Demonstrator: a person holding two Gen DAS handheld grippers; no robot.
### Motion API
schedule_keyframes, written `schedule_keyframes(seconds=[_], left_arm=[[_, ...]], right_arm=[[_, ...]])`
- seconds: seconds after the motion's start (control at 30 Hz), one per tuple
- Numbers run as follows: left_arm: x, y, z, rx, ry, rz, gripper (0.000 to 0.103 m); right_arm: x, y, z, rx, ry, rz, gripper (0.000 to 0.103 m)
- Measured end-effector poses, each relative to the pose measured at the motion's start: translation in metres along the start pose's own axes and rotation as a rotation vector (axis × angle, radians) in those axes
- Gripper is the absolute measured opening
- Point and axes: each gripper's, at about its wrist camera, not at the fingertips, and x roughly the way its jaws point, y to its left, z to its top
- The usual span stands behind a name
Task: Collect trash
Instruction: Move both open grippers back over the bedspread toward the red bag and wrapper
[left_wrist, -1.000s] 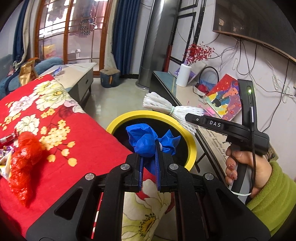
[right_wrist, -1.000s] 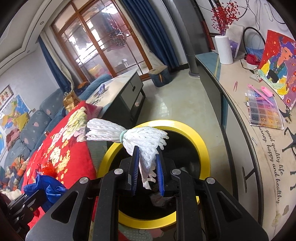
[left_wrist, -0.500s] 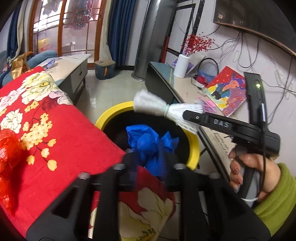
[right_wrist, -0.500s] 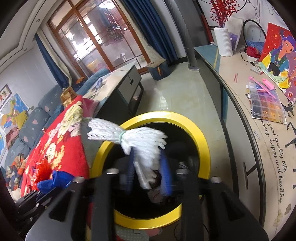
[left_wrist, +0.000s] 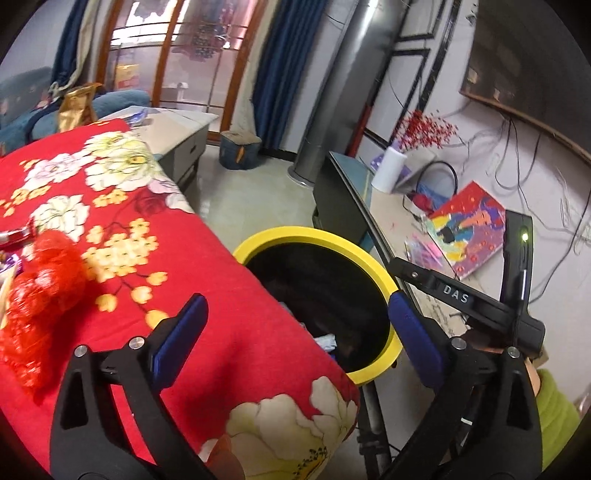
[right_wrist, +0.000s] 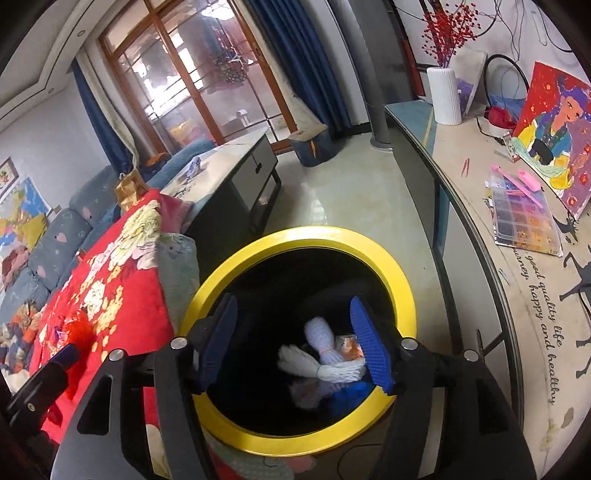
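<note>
A black bin with a yellow rim (left_wrist: 314, 236) (right_wrist: 402, 280) stands between the red-covered table and a long counter. My left gripper (left_wrist: 295, 332) hangs over the table edge beside the bin, its jaws opening wide with nothing between them. My right gripper (right_wrist: 295, 339) is above the bin mouth, jaws opening and empty. Inside the bin lie the white foam net (right_wrist: 325, 354) and a blue crumpled piece (right_wrist: 351, 395). A red mesh net (left_wrist: 40, 291) (right_wrist: 79, 328) lies on the flowered cloth (left_wrist: 221, 332) at the left.
A counter (right_wrist: 517, 295) on the right carries a white vase (right_wrist: 443, 92), a painting (left_wrist: 469, 229) and a bead box (right_wrist: 524, 218). A grey cabinet (right_wrist: 236, 166) and a sofa (right_wrist: 55, 236) stand behind. A green sleeve (left_wrist: 554, 417) holds the right gripper's handle.
Both grippers opened. The blue piece dropped from the left jaws and the white foam net from the right; both now lie in the bin. The left gripper shifted sideways.
</note>
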Motion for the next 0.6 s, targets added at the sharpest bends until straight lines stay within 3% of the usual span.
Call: schedule_keyframes(seconds=[0.6], left_arm=[[-0.05, 0.027, 0.003, -0.058, -0.102, 0.096, 0.091]], right_arm=[[-0.019, 0.053, 0.0, -0.09, -0.027, 0.07, 0.068]])
